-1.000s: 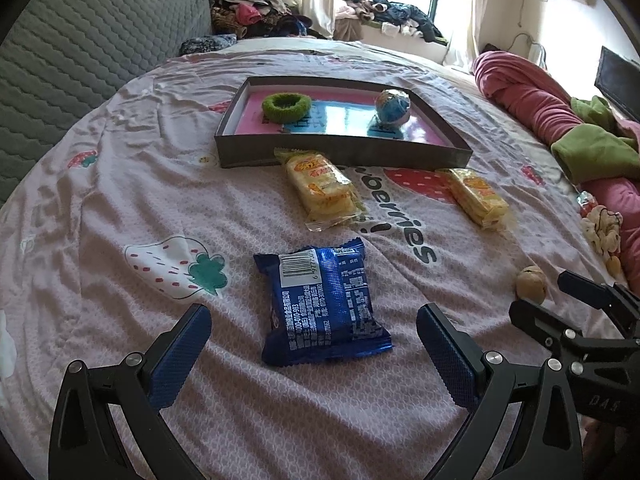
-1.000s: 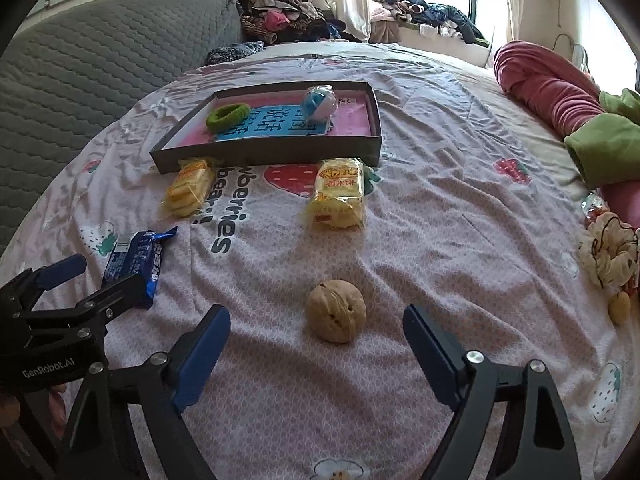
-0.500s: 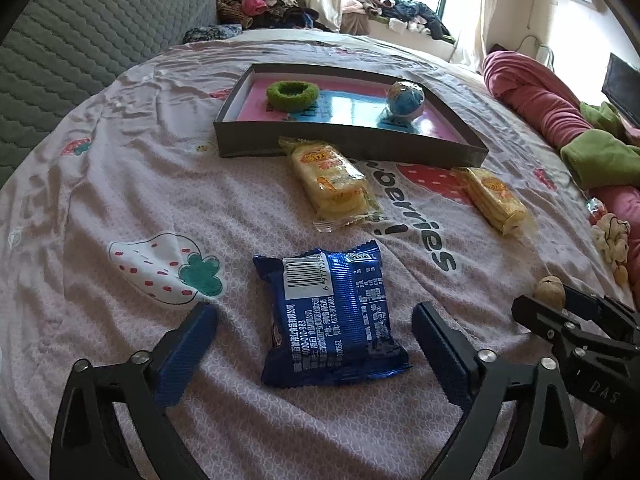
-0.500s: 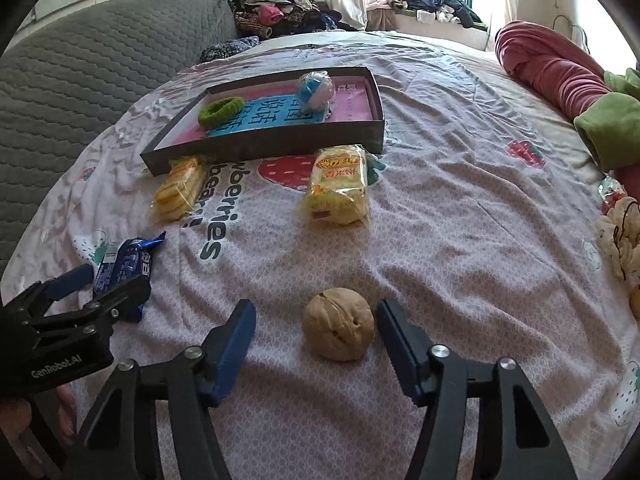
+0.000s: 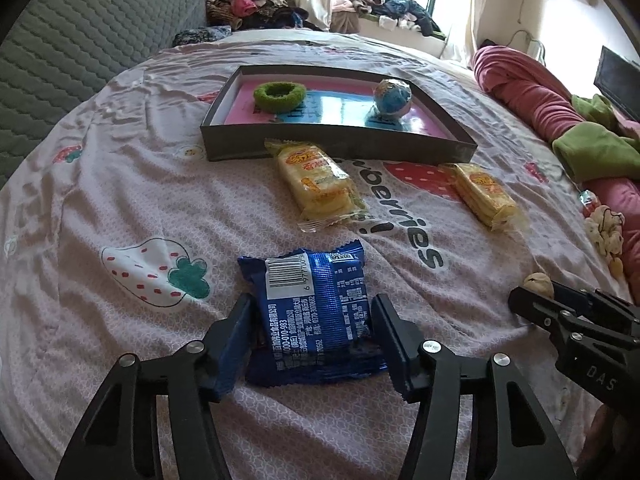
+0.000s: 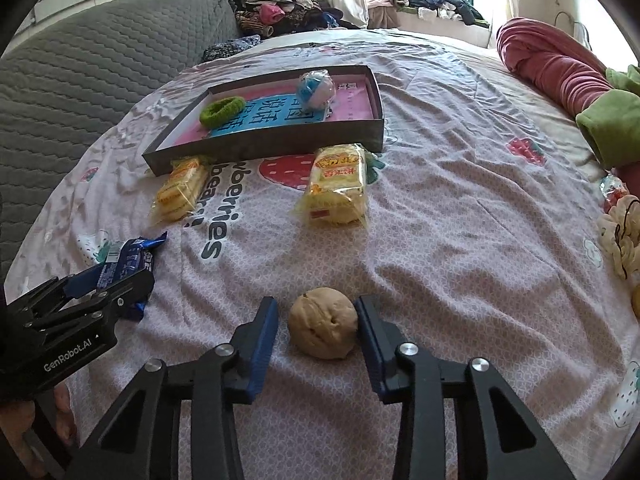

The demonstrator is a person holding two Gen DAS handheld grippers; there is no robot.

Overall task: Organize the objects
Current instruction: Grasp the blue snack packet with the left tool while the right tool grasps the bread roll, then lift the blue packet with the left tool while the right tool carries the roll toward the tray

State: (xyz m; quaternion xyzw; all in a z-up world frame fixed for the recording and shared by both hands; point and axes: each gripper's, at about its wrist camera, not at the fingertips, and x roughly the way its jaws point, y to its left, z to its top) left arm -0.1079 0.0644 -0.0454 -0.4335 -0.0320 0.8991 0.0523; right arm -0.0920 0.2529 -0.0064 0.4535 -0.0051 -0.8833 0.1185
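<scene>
Bedspread of pink strawberry-print cotton [image 5: 120, 200] carries everything. Left tongs [image 5: 310, 338] have just been closing and now pinch a shiny blue foil snack packet [image 5: 312, 312] by its 2 side edges. Right tongs [image 6: 316, 330] have likewise just been closing around a round tan wrinkled walnut [image 6: 323, 322]; the right pad touches it, the left pad [image 6: 262, 344] shows a thin gap, so grip looks nearly made. Beyond lie 2 yellow cracker packs [image 6: 339, 184], just beside a shallow dark cardboard tray [image 6: 280, 144] holding a fuzzy green ring [image 6: 222, 111] and a blue-and-white ball [image 6: 315, 87]. Likely best: firm both grips, lift straight up, carry over the near wall, then release inside.
</scene>
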